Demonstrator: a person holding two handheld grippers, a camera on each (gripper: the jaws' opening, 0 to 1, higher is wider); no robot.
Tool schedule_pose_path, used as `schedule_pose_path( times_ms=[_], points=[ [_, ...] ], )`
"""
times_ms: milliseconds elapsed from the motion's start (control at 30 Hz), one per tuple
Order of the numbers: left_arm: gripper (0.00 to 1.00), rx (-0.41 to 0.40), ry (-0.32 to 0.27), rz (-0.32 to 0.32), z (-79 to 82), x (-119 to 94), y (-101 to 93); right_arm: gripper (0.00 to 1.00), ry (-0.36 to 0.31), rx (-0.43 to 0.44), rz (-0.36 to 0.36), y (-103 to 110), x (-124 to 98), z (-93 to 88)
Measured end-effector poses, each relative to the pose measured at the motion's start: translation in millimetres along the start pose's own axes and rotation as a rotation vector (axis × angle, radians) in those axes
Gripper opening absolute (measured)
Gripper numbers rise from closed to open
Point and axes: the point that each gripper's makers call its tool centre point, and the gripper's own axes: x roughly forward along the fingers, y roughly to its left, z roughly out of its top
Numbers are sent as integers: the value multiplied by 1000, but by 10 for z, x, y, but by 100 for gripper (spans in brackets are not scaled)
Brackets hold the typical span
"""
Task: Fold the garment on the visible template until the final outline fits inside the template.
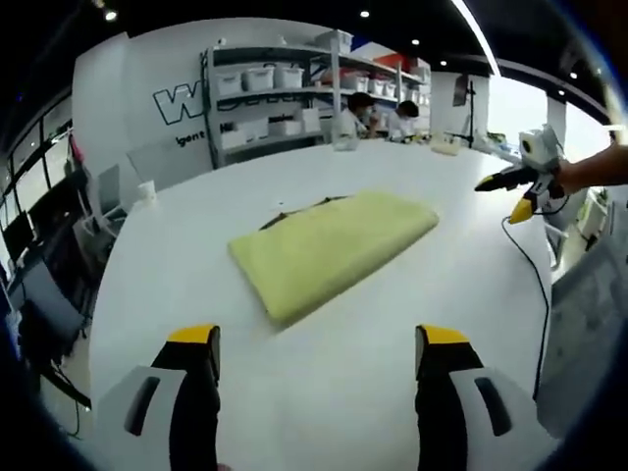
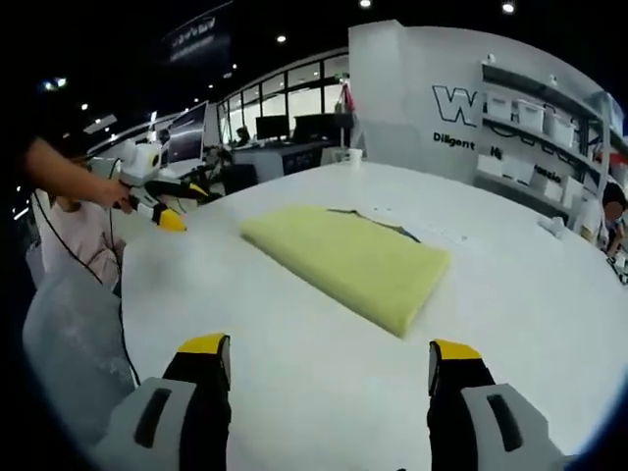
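Observation:
A folded yellow-green garment (image 1: 334,250) lies as a flat rectangle in the middle of the white table (image 1: 196,226). A thin dark strip of the template (image 1: 304,205) peeks out along its far edge. My left gripper (image 1: 317,343) hovers open above the table, short of the garment's near edge, with nothing between its jaws. At the right of this view a hand holds my right gripper (image 1: 523,191) up off the table. In the right gripper view the garment (image 2: 348,260) and the template edge (image 2: 381,222) lie ahead of my open right gripper (image 2: 329,348). The left gripper (image 2: 162,204) is at the left.
Shelving with white bins (image 1: 270,93) stands behind the table, and people (image 1: 378,113) sit at its far side. A black cable (image 1: 540,285) trails across the table's right part. Chairs and desks (image 1: 44,294) stand beyond the left edge. A small white cup (image 2: 354,155) sits far off.

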Motion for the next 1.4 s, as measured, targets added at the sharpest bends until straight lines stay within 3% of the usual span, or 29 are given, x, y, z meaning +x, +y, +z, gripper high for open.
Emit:
schedule_pose_path(
  times_ms=[633, 1133, 1400],
  points=[
    [94, 2, -32, -15, -59, -297, -334, 93, -54, 52, -22, 191, -297, -97],
    [98, -37, -52, 22, -205, -450, -393, 99, -85, 56, -36, 339, -423, -133],
    [99, -57, -74, 52, -310, -569, -521, 99, -126, 83, -78, 514, -500, -179]
  ],
)
